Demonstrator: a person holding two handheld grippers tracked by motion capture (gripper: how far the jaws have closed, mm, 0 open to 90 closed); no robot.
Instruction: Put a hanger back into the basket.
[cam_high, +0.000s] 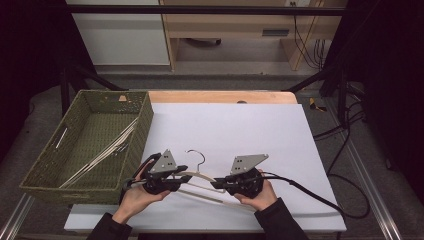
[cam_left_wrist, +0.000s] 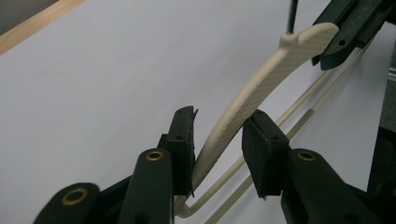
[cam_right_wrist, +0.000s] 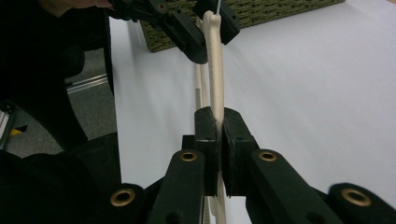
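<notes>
Landmark: white sheet (cam_high: 235, 135) covering the table.

Near edge of sheet, high view: two forearms entering from below, one gripper in each hand.

Left gripper (cam_high: 176, 176), near-left part of sheet: jaws spread. In the left gripper view, left gripper (cam_left_wrist: 218, 140) straddling the cream hanger (cam_left_wrist: 261, 79); hanger arm resting against the left-hand pad, clear gap to the other pad. Not clamped.

Right gripper (cam_high: 218, 184), near-centre of sheet: jaws pressed together on the hanger (cam_high: 200, 176). In the right gripper view, right gripper (cam_right_wrist: 219, 128) pinching the hanger (cam_right_wrist: 215, 70) edge-on between both pads, no gap visible.

Hanger: held over the near part of sheet, spanning between the two grippers; lower bar running toward the near-right of sheet; metal hook (cam_high: 198, 156) pointing toward the far edge of sheet.

Left of sheet: green woven basket (cam_high: 145, 117), its right wall touching or overlapping the sheet's left edge. Inside the basket, pale rods (cam_high: 100, 156) lying diagonally.

Far edge of sheet: strip of bare wooden table (cam_high: 220, 96) beyond it.
</notes>
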